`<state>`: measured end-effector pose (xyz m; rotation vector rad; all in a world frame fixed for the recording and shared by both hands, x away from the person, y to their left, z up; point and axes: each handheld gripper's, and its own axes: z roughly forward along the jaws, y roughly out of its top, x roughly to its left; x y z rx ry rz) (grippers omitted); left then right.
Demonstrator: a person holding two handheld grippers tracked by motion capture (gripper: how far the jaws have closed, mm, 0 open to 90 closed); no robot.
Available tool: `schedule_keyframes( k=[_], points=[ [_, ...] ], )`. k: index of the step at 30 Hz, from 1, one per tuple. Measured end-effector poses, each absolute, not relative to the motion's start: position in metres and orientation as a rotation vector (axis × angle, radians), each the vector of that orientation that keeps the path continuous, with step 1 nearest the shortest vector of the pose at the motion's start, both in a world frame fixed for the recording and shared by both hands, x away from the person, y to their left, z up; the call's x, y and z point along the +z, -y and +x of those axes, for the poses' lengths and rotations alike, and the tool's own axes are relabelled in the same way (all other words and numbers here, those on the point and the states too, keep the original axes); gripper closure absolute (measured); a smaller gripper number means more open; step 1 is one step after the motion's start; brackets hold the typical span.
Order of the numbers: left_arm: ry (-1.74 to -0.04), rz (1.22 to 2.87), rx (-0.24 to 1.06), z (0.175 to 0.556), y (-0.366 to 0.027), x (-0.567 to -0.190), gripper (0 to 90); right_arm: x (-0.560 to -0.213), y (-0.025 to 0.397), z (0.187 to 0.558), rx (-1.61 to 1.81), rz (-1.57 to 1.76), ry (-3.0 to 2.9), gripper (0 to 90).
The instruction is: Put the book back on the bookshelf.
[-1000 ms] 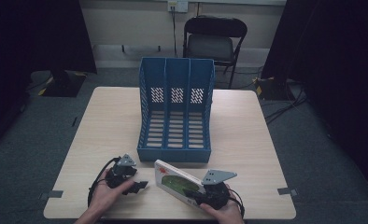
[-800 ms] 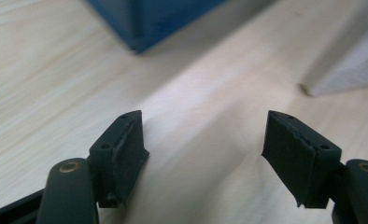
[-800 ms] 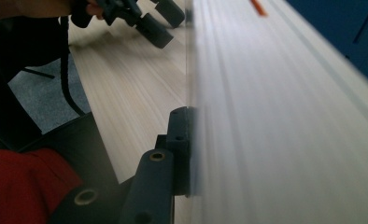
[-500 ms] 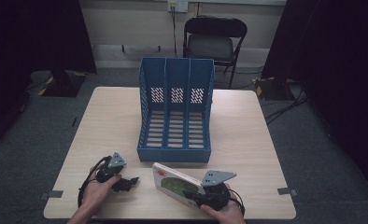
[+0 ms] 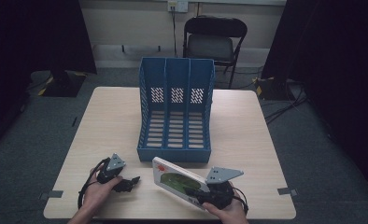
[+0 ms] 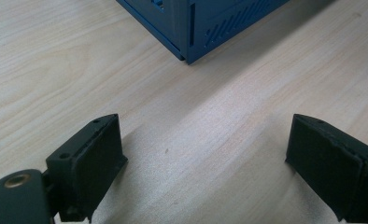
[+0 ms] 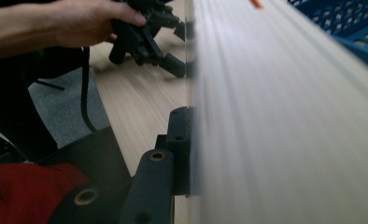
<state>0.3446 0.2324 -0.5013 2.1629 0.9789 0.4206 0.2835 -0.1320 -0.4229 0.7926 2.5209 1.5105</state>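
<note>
book held up, ready for the blue rack

a thin book (image 5: 180, 182) with a white cover and a green picture is gripped by the right gripper (image 5: 209, 196) near the front edge of the table (image 5: 247, 121). the book is tilted, with its far corner lifted toward the blue rack (image 5: 176, 112). in the right gripper view the book's page edges (image 7: 275, 121) are seen very close up, and one black jaw is pressed flat against the cover, so the jaws are closed on the book.

the left gripper (image 5: 126, 183) is held low over the table, left of the book and apart from it. in the left gripper view its two jaws are spread wide, and nothing but bare wood is seen between them. a corner of the rack (image 6: 205, 23) is seen further on.

the step in hand looks like this — the book has been picked up and is about to be put away in the rack. the rack has three slots, and nothing can be seen in them.

for the next move, the book would need to be stood more upright, lined up with one slot, and slid in from the open front. care is needed — a corner could be caught on a divider. the open left gripper could be used to steady the rack or the book.
</note>
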Motion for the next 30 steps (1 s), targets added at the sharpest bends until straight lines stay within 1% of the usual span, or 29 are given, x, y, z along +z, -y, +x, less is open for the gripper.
schedule_keyframes(
  k=[9,19,20,30],
  points=[
    [-0.975,2.169,0.426,0.345,-0.233,-0.501,10.2,-0.400,0.131,0.281,1.541,0.713,-2.487,76.5],
    [-0.979,2.165,0.420,0.345,-0.232,-0.501,10.2,-0.380,0.127,0.289,1.579,0.682,-2.433,76.5],
    [-0.980,2.160,0.420,0.345,-0.232,-0.501,10.2,-0.374,0.125,0.291,1.569,0.674,-2.419,76.5],
    [-0.979,2.163,0.420,0.345,-0.232,-0.501,10.2,-0.353,0.133,0.306,1.530,0.794,-2.305,76.5]
  ],
)
